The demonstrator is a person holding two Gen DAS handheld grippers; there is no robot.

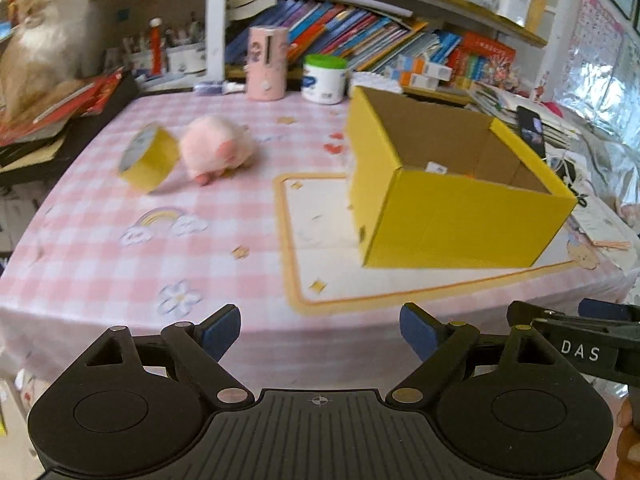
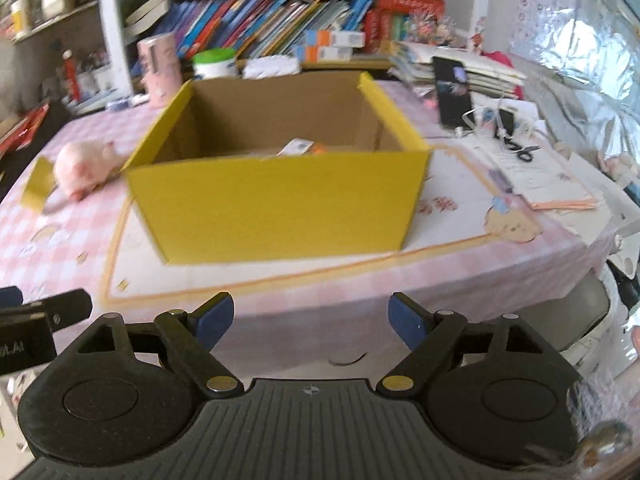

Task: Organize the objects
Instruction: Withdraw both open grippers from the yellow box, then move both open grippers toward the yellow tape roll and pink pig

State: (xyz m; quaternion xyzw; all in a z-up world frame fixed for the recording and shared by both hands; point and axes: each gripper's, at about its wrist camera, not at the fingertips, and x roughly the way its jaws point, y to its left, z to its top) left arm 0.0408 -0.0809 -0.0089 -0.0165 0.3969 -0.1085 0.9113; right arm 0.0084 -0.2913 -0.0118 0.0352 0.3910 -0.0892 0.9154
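Left gripper: jaws spread wide, nothing between the blue pads, held over the near edge of the table.
Right gripper: jaws also apart and empty, at the near edge facing the box; its black body shows at the right border of the left wrist view.
Table: covered with a pink checked cloth bearing a cream panel with an orange border.
Yellow box: open-topped cardboard, standing on the cream panel; a small white-labelled item lies inside on its floor.
Pink plush toy: on the cloth left of the box, well apart from both grippers.
Yellow tape roll: on edge, just left of the plush, touching or nearly so.
Pink cylinder: upright at the far edge.
White jar with green lid: just right of the cylinder.
Phone: propped upright, far right of the box.
Scissors: flat on papers at the right.
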